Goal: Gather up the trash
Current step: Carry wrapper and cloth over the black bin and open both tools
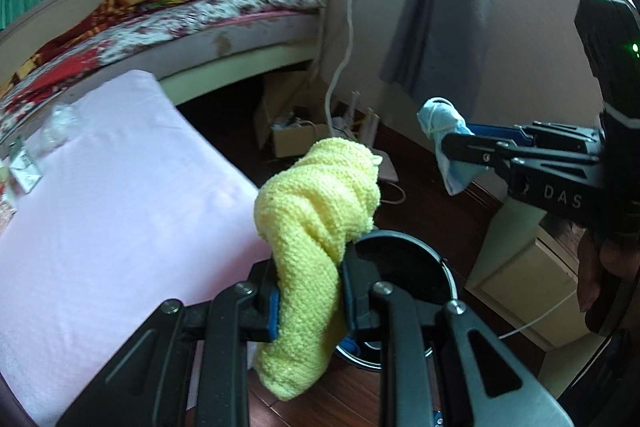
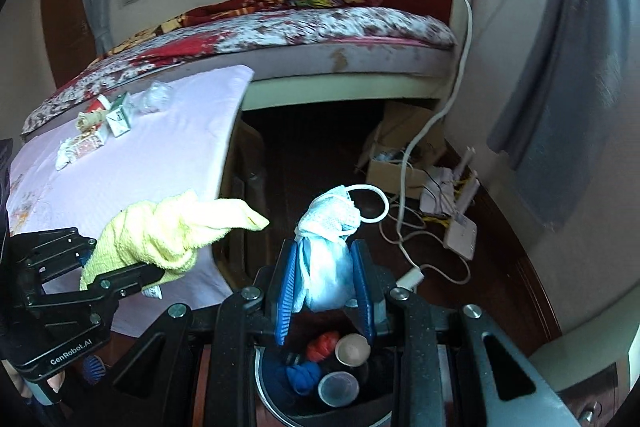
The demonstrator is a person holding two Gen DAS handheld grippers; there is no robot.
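In the left wrist view my left gripper (image 1: 312, 303) is shut on a crumpled yellow cloth (image 1: 316, 211), which hangs above the rim of a black trash bin (image 1: 424, 245). My right gripper (image 1: 452, 137) comes in from the right, shut on a balled-up blue face mask (image 1: 438, 119). In the right wrist view the right gripper (image 2: 324, 259) pinches the face mask (image 2: 328, 259) between blue pads, right over the bin (image 2: 262, 391). The bin holds red and blue balls and cups. The left gripper (image 2: 132, 263) holds the yellow cloth (image 2: 168, 227) at the left.
A table under a pink cloth (image 2: 160, 155) carries several packets and wrappers (image 2: 116, 119). Behind it stands a bed (image 2: 320, 27). On the dark wood floor lie a cardboard box (image 2: 384, 163), a white router (image 2: 460, 231) and cables. A grey curtain (image 2: 560, 107) hangs at the right.
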